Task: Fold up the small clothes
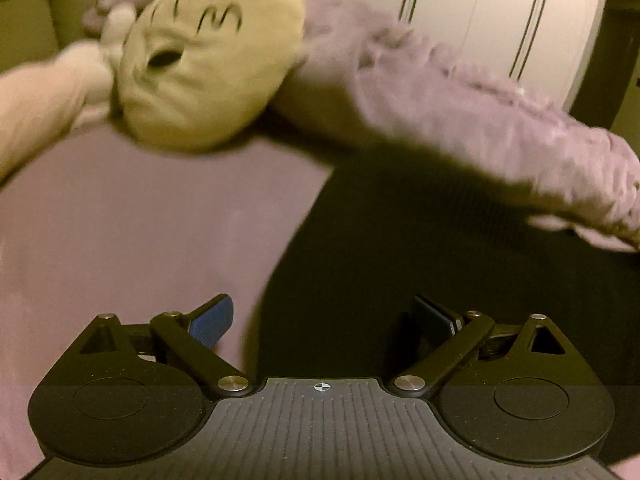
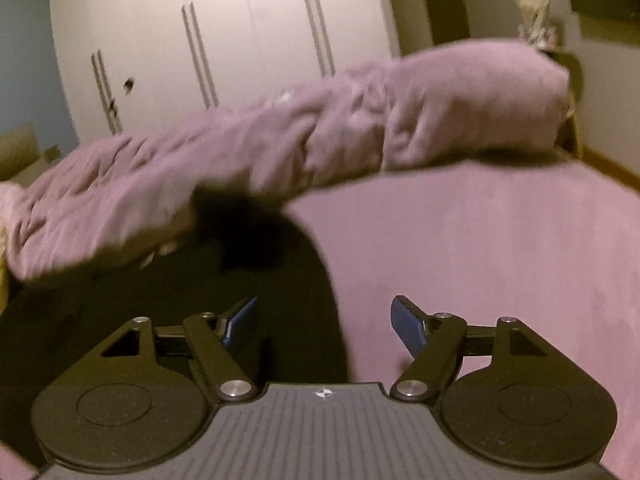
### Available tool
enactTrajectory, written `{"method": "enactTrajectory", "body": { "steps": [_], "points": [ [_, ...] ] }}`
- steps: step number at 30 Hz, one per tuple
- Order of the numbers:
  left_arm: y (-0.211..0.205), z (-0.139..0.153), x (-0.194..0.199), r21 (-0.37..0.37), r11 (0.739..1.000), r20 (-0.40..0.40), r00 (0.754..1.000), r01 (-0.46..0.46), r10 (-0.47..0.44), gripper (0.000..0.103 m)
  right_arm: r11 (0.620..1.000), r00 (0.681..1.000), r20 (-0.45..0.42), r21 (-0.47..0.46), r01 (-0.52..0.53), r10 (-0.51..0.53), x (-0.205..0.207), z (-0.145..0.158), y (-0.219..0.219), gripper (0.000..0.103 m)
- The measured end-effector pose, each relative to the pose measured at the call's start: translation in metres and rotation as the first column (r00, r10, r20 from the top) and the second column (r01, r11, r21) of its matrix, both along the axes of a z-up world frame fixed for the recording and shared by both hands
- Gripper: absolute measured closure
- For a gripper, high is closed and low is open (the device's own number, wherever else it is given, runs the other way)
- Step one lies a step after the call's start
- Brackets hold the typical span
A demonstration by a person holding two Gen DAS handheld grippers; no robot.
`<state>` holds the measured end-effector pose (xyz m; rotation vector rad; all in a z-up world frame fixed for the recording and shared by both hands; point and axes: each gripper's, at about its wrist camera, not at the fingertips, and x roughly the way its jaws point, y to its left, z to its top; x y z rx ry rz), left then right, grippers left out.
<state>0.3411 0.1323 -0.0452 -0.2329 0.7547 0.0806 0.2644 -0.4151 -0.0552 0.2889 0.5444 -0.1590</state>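
A black garment (image 1: pixel 440 240) lies spread on the pink bed sheet (image 1: pixel 120 240). In the left wrist view my left gripper (image 1: pixel 324 320) is open just above the garment's left edge. One blue pad (image 1: pixel 212 320) hangs over the sheet and the other finger over the black cloth, and neither presses on anything. In the right wrist view the same black garment (image 2: pixel 160 288) fills the lower left, and its right edge runs under my right gripper (image 2: pixel 324 324). That gripper is open too, its pads clear of the cloth.
A cream plush toy (image 1: pixel 208 56) lies at the head of the bed, beside a rumpled lilac duvet (image 1: pixel 480 120) that borders the garment's far side. The same duvet (image 2: pixel 320 136) crosses the right wrist view. White wardrobe doors (image 2: pixel 200 20) stand behind it.
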Motion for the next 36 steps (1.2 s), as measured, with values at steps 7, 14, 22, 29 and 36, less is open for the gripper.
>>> {"method": "enactTrajectory", "body": {
  "steps": [7,14,22,29,36],
  "points": [
    [0.006,-0.006,-0.021,-0.091,0.996,-0.026,1.000,-0.009,0.007,0.004,0.995,0.999,-0.039,0.096,-0.008,0.011,-0.022,-0.016,-0.003,0.031],
    [-0.001,-0.010,-0.022,-0.118,0.993,-0.048,0.999,0.015,-0.021,0.004,0.980,0.993,-0.054,0.178,-0.091,0.102,-0.018,-0.019,0.002,0.084],
    [-0.013,-0.005,-0.022,-0.096,0.995,-0.028,0.999,0.031,-0.034,0.004,1.000,0.999,-0.041,-0.007,0.026,-0.027,-0.012,-0.004,0.007,0.089],
    [-0.009,-0.010,-0.023,-0.083,0.996,-0.054,0.998,0.011,-0.016,0.004,0.990,0.990,-0.060,0.038,0.132,-0.130,-0.036,-0.013,-0.001,0.079],
    [-0.013,-0.012,-0.024,-0.038,0.999,-0.068,0.998,0.008,-0.011,0.004,0.989,0.994,-0.066,0.113,0.091,-0.084,-0.061,-0.020,-0.001,0.059]
  ]
}}
